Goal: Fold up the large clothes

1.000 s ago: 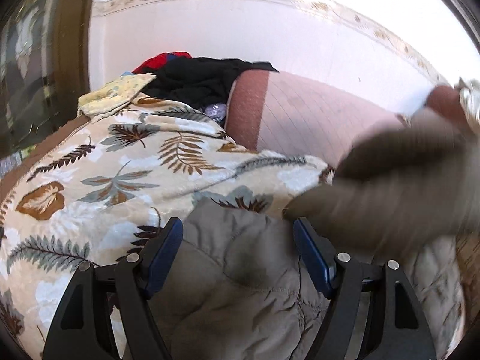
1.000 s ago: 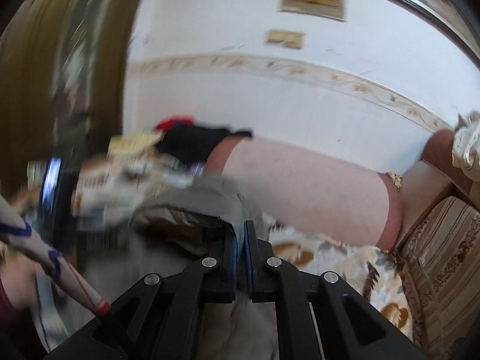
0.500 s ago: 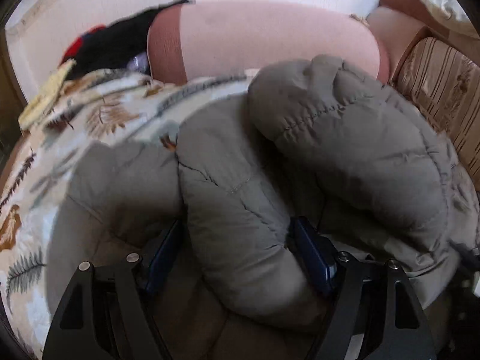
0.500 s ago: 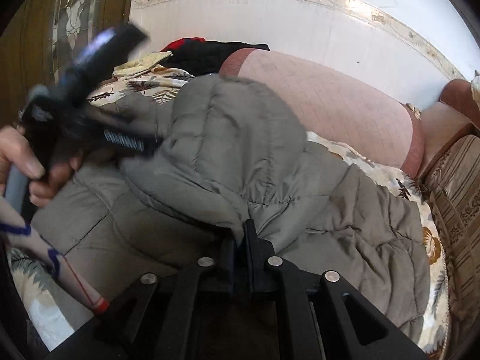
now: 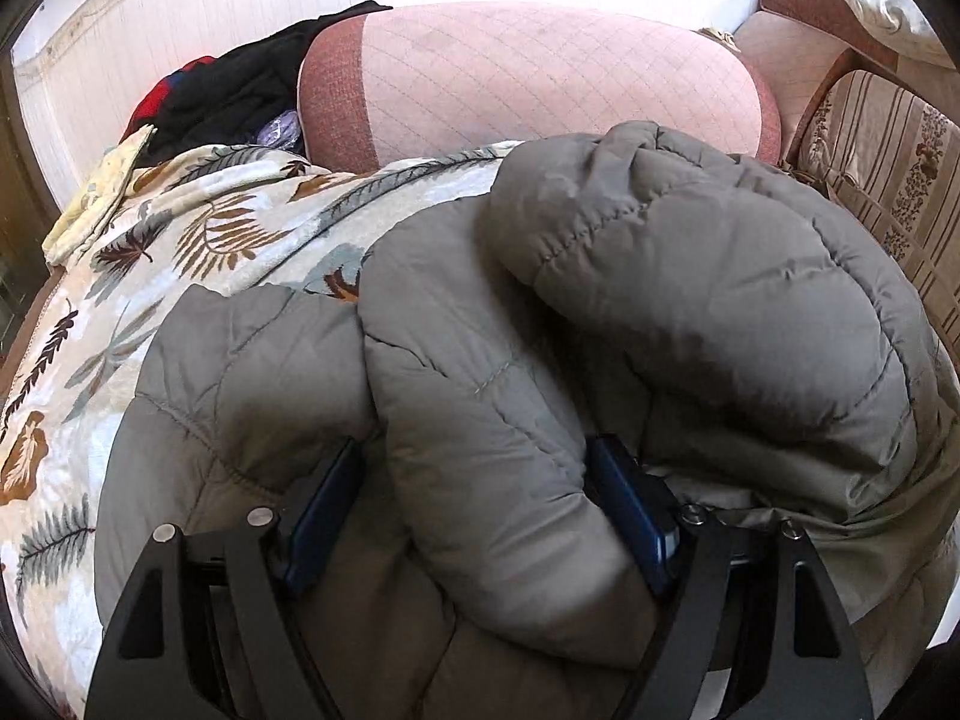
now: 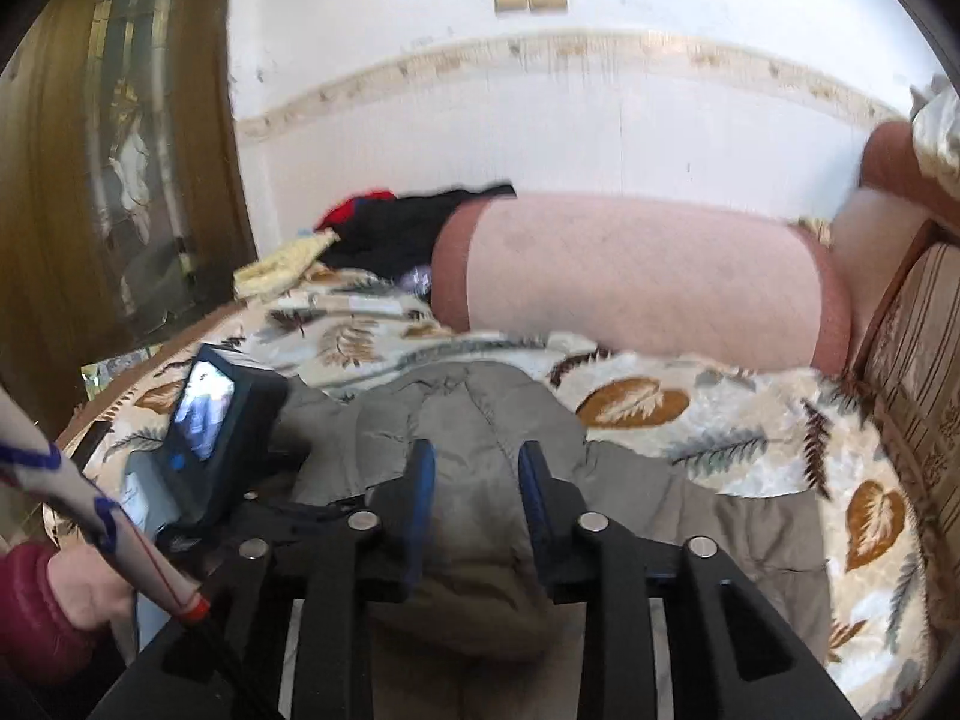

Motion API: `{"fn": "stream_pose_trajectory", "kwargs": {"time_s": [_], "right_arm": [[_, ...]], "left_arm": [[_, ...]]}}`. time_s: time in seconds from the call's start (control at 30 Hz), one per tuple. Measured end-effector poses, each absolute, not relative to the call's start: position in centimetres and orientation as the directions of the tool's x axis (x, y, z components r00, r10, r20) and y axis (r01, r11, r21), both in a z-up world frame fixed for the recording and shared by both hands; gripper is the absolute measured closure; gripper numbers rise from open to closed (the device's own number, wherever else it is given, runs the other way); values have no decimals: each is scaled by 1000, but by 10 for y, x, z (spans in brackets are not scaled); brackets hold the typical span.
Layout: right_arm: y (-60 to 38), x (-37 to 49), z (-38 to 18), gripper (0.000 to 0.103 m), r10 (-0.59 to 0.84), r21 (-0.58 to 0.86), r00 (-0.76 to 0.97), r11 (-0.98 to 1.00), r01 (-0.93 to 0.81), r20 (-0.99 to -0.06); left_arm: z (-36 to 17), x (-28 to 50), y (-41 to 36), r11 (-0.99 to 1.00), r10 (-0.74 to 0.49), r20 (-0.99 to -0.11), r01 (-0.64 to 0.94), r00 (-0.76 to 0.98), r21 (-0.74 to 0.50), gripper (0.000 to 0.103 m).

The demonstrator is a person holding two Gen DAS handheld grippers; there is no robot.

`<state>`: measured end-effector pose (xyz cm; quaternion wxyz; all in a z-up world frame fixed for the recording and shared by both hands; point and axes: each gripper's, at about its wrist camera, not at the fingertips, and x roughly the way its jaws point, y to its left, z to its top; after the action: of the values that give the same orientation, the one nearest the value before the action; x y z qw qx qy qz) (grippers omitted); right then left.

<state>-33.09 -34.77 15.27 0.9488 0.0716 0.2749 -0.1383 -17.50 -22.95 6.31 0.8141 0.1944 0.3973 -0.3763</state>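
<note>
At the bottom of the left view, the left claw (image 5: pixel 480 510) pinches a thick fold of a grey puffer jacket (image 5: pixel 690 312). In the right view, the right claw (image 6: pixel 471 480) is spread, empty, over the jacket. The jacket lies bunched at frame center on a leaf-print blanket (image 5: pixel 198 240); a pink bolster (image 5: pixel 540 78) spans the top.

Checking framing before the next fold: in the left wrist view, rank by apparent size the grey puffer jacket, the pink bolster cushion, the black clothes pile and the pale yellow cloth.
1. grey puffer jacket, though nearness to the camera inflates it
2. pink bolster cushion
3. black clothes pile
4. pale yellow cloth
</note>
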Motion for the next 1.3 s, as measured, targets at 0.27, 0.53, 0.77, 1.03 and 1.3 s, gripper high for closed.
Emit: {"fn": "stream_pose_trajectory", "kwargs": {"time_s": [0.27, 0.53, 0.77, 1.03, 1.3], "right_arm": [[-361, -278, 47, 72, -188, 44, 573, 929, 367, -797], [-364, -293, 64, 72, -178, 87, 604, 920, 383, -777], [-346, -324, 99, 72, -196, 99, 680, 924, 369, -707], [-343, -307, 59, 71, -176, 92, 608, 919, 384, -774], [-342, -307, 46, 71, -189, 82, 595, 914, 397, -781]], "left_arm": [[61, -178, -230, 639, -434, -799, 767, 416, 53, 25], [76, -186, -213, 651, -458, -771, 757, 442, 47, 25], [96, -223, -197, 605, -524, -720, 794, 454, 61, 25], [67, -229, -213, 609, -446, -746, 779, 495, 152, 25], [60, -231, -213, 612, -443, -738, 773, 509, 166, 25]]}}
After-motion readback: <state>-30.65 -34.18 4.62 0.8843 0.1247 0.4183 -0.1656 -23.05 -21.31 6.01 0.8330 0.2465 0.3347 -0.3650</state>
